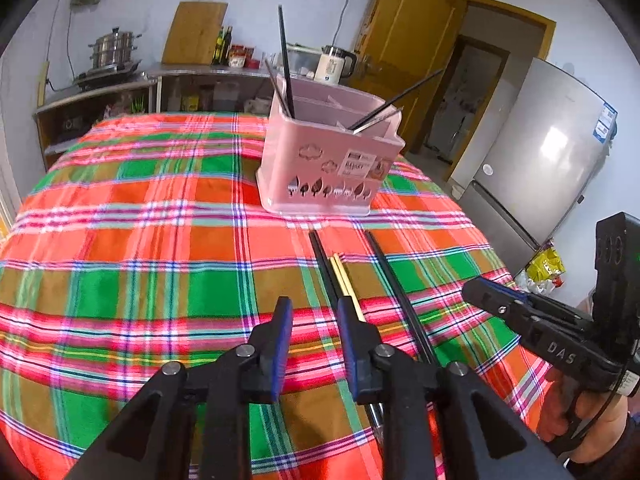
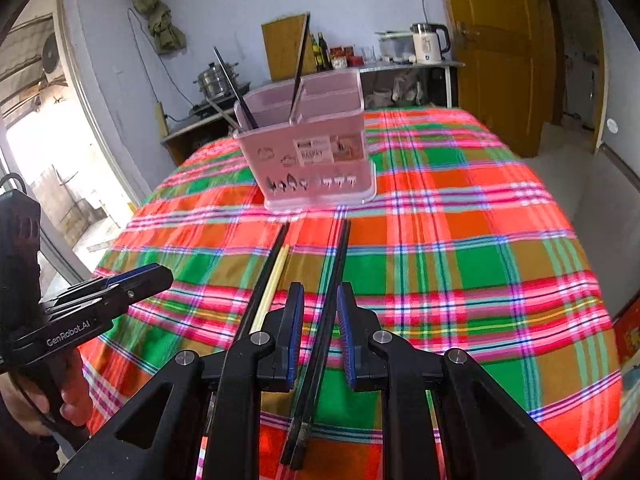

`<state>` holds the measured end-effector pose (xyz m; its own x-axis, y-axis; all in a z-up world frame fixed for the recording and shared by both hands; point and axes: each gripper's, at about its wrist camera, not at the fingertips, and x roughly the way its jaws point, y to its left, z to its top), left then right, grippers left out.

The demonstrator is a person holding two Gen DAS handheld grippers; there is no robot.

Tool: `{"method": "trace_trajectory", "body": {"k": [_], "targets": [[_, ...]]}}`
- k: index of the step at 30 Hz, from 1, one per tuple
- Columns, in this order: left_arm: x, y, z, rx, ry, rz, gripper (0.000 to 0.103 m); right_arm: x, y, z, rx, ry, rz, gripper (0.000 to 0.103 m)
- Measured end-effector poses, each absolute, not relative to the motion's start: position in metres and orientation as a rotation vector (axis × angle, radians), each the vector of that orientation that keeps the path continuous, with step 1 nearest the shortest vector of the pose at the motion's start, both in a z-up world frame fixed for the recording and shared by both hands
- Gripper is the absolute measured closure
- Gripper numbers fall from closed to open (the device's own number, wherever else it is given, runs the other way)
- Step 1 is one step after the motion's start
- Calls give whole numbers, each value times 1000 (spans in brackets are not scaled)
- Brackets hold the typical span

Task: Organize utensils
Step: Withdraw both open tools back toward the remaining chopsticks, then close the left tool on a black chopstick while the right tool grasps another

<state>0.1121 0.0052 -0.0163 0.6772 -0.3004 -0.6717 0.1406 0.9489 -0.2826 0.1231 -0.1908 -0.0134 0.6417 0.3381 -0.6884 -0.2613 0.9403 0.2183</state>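
A pink plastic utensil basket with cut-out leaf shapes [image 1: 332, 160] stands near the middle of the table, which is covered in a red, green and orange plaid cloth [image 1: 140, 240]. Several dark chopsticks [image 1: 286, 60] lean upright in its compartments. Toward the near edge, in front of the basket, lie a black chopstick pair [image 2: 336, 280], another black pair [image 1: 324, 268] and a pale yellow pair [image 1: 344, 276], side by side. The left gripper [image 1: 316, 344] has its fingers spread over bare cloth, pinching nothing. The right gripper [image 2: 318, 332] stands with fingers apart, the black chopstick pair running between them untouched.
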Motion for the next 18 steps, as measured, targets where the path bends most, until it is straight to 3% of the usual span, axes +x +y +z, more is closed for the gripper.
{"method": "trace_trajectory", "body": {"k": [18], "targets": [[162, -14, -59, -244, 907, -245, 80, 167, -180, -61, 89, 944, 299, 86]]}}
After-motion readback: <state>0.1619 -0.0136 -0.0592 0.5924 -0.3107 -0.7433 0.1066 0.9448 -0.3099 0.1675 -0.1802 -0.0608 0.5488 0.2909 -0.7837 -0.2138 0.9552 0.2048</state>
